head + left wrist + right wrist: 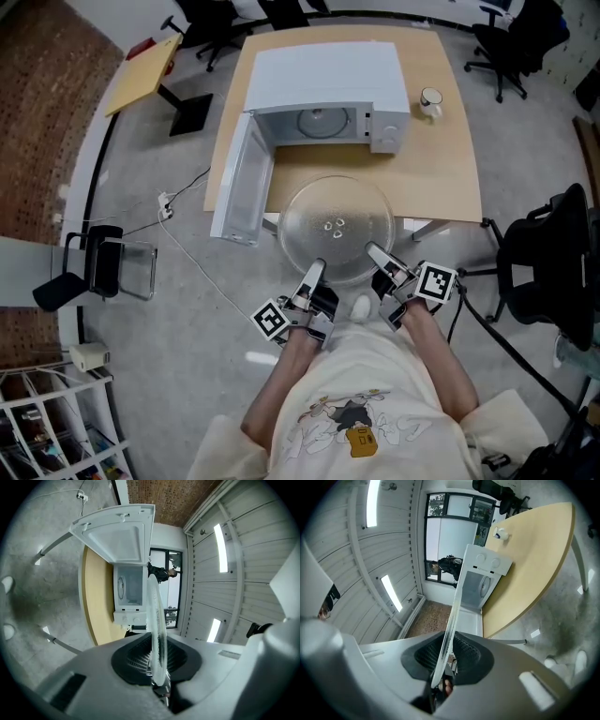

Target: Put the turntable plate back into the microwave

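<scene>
Glass turntable plate [337,225]: level, just before the open microwave [323,94].
Left gripper [315,270]: I clamp its near rim.
Right gripper [380,254]: clamped likewise.
Handling: probably stiff, slick, brittle; rim holds only.

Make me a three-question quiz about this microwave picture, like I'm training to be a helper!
1. True or false: the microwave door is shut.
2. What do the left gripper and right gripper both hold? A) a book B) the glass turntable plate C) a spoon
3. Fill in: in the head view, the white mug stands on the table to the ___ of the microwave.

Key: 1 false, it stands open. 2 B, each gripper is clamped on its rim. 3 right.
</scene>
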Demonstrator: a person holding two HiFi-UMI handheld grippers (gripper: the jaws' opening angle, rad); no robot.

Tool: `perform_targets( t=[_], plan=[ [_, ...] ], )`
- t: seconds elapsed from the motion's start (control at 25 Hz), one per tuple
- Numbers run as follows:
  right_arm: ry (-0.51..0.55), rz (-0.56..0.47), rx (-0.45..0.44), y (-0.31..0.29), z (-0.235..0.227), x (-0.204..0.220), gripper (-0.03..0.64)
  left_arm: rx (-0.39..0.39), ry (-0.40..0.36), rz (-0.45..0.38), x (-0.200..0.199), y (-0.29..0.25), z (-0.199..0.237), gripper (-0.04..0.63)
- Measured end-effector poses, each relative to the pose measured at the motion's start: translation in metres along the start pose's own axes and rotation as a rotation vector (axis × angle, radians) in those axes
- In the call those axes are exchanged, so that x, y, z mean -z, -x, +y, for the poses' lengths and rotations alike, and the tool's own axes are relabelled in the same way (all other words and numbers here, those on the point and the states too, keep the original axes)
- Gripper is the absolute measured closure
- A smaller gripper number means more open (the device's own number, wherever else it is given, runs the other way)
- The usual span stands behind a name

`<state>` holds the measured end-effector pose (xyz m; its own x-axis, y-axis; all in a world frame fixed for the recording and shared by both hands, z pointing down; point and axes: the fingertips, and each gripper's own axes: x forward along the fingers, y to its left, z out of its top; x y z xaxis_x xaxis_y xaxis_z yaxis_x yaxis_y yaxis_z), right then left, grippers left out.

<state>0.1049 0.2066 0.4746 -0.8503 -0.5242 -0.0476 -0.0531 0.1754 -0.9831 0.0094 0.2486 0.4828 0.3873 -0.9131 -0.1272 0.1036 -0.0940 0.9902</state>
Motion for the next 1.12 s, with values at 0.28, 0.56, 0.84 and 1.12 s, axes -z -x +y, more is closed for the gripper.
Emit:
perform_targets(
  t=[0.28,0.56,0.84,1.12],
  plan=[
    [-0.020,-0.011,0.000,-0.007,-0.013,-0.007,0.571,0.008,0.018,-0.029,-0.010,-0.005,0.009,0.565],
    [-0.074,-0.040,-0.009,-0.043,-0.032,-0.029,0.536,0.004,0.062,-0.092,-0.051,-0.034,0.030,0.565],
    [-0.080,-0.025,0.042,-0.092,-0.058,-0.049,0.550,-0.006,0.023,-0.071,-0.094,-0.091,0.054,0.566],
    [-0.104,-0.053,0.113,-0.123,-0.085,-0.076,0.561,-0.040,0.058,-0.001,-0.123,-0.133,0.074,0.566]
  ],
)
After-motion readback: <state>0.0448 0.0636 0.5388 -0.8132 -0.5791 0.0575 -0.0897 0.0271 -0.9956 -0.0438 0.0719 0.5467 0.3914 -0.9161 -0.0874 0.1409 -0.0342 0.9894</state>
